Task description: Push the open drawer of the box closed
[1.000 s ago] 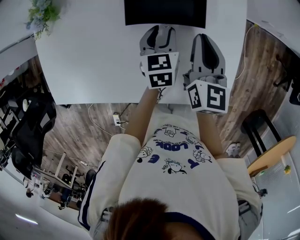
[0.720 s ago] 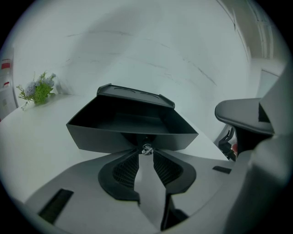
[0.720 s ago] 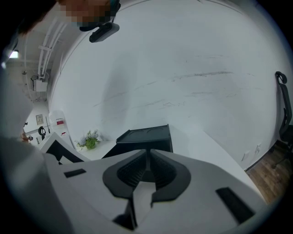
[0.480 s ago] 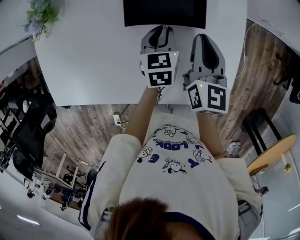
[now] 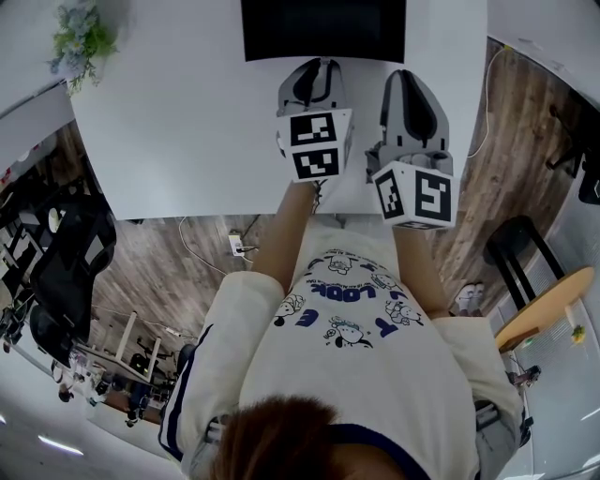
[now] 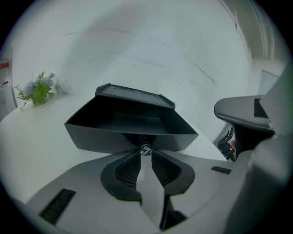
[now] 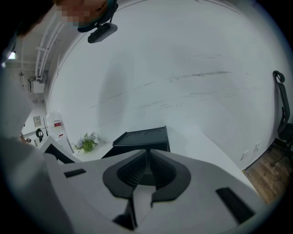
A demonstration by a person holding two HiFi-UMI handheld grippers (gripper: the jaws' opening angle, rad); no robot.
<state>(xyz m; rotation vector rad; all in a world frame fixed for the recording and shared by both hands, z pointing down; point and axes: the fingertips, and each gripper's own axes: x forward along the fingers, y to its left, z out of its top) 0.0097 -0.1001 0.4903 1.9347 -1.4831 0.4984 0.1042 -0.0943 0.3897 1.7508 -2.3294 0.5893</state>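
The black box (image 5: 323, 28) stands at the far side of the white table (image 5: 187, 122). In the left gripper view its drawer (image 6: 114, 137) is pulled out and empty, below the box top (image 6: 132, 93). A small metal knob (image 6: 145, 150) on the drawer front sits between the tips of my left gripper (image 6: 145, 153), whose jaws are closing and touch it. In the head view the left gripper (image 5: 314, 67) reaches the box front. My right gripper (image 5: 409, 80) hovers beside it, shut on nothing (image 7: 147, 154), with the box (image 7: 142, 137) just ahead.
A small plant (image 5: 82, 33) stands at the table's far left corner. The table's near edge runs just under the grippers' marker cubes. A black office chair (image 5: 66, 253) is on the floor to the left, and a round wooden table (image 5: 544, 309) to the right.
The left gripper has edged slightly left, and the box front now lies nearer its tips. The right gripper has kept its place.
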